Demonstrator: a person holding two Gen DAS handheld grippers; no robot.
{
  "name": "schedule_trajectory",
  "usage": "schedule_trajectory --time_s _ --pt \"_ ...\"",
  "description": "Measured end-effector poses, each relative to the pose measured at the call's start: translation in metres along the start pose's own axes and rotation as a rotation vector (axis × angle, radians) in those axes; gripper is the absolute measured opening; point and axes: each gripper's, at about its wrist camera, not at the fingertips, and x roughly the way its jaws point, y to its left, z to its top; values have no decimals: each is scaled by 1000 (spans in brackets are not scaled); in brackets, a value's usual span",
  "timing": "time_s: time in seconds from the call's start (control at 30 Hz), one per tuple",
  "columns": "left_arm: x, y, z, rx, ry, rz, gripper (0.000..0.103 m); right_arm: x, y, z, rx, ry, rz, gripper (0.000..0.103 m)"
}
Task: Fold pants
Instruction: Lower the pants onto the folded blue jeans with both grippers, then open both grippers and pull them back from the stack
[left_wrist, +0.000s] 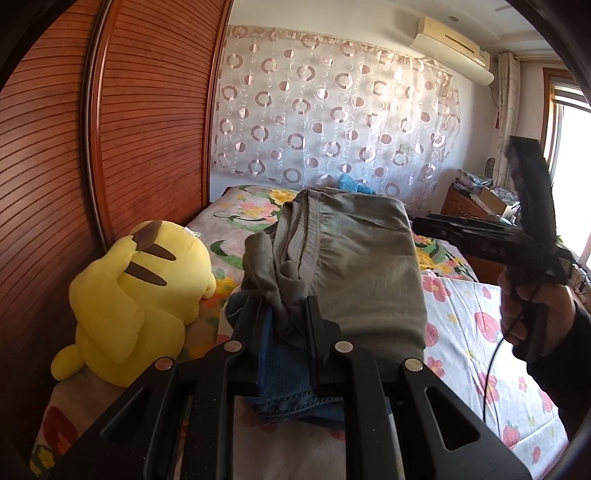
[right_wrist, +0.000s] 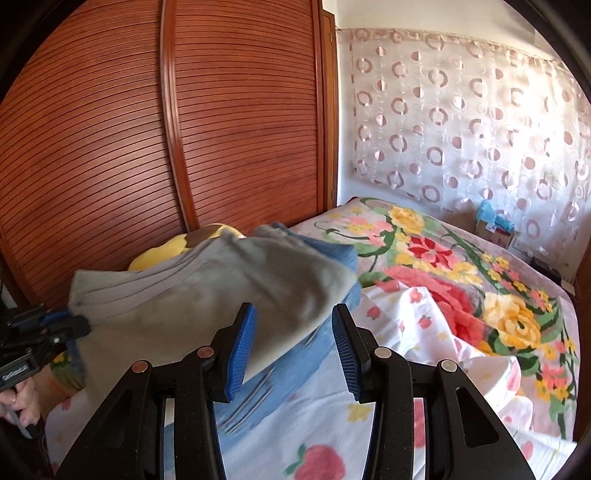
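Pants (left_wrist: 354, 258) edge pinched by left gripper (left_wrist: 286, 317); right gripper (right_wrist: 293, 332) agape

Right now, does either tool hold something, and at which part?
The left tool pinches the grey pants at a bunched corner of the fold. The right tool is open and holds nothing.

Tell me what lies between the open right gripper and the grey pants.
Nothing visible. The right gripper is open with the edge of the grey pants just ahead of its jaws; the left gripper clamps their bunched end.

matt grey cloth pants (left_wrist: 354, 266); ribbed glossy wood wardrobe (left_wrist: 147, 129)
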Motion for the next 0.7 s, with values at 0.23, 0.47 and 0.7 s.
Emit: schedule_trajectory --time_s 0.23,0.47,0.7 --pt "-11 -3 -2 21 2 19 37 -27 14 -16 17 -1 2 44" --pt "-25 -5 -6 33 -7 5 75 -47 26 -28 20 -6 -11 44" --pt "-35 -7 -9 59 -19 20 91 -64 34 -39 28 -13 -18 44"
